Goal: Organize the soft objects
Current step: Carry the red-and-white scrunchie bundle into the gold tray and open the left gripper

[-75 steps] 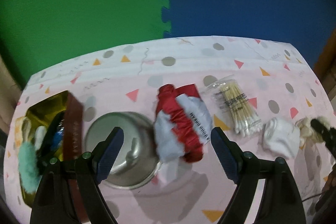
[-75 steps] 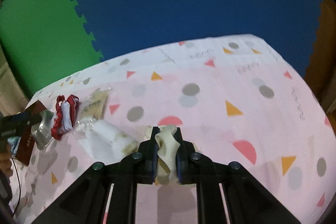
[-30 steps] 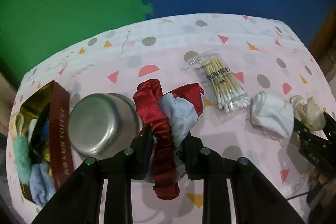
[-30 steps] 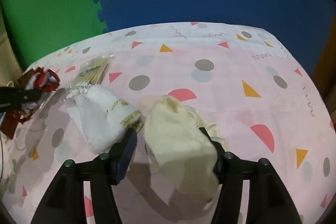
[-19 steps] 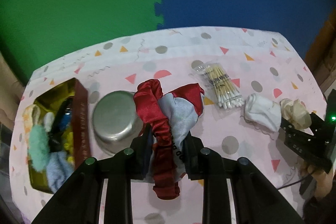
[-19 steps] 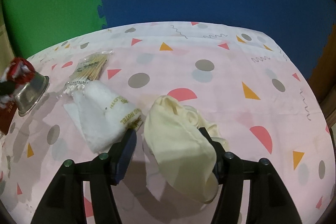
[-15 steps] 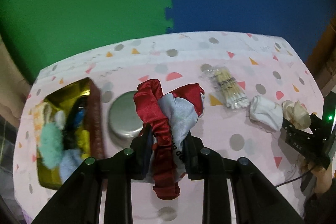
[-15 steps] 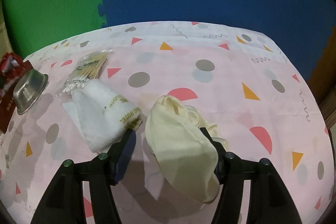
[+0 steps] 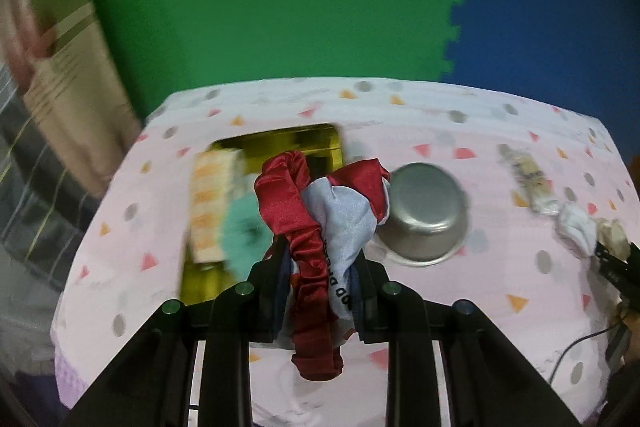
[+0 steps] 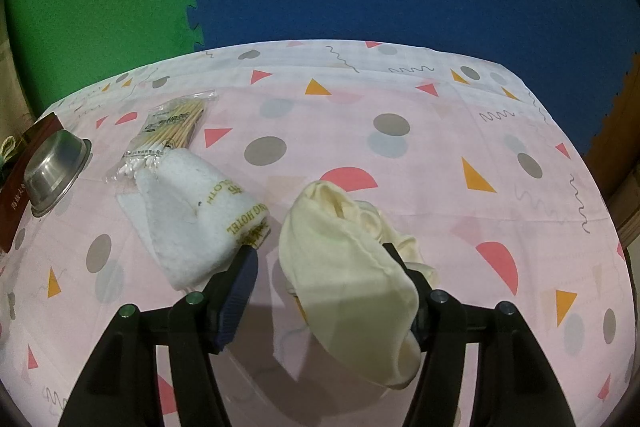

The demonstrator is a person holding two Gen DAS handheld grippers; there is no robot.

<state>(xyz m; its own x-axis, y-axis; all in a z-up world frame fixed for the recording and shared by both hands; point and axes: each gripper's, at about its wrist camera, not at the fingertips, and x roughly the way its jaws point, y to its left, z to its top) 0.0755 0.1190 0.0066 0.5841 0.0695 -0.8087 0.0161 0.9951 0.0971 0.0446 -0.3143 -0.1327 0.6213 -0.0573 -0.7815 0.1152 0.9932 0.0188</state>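
My left gripper is shut on a red scrunchie bunched with a white printed cloth. It holds them in the air over a gold tin box with a teal fluffy piece inside. My right gripper is open low over the table. A cream cloth lies between its fingers and leans on the right one, clear of the left. A white hotel towel lies just to its left.
An upturned steel bowl sits right of the box. A packet of cotton swabs lies behind the towel. The pink patterned tablecloth ends at green and blue foam mats. Cardboard stands off the table's left end.
The left gripper shut on the scrunchie and cloth, then carried them up and left from beside the bowl to over the box. The right gripper let go of the cream cloth and has stayed put.
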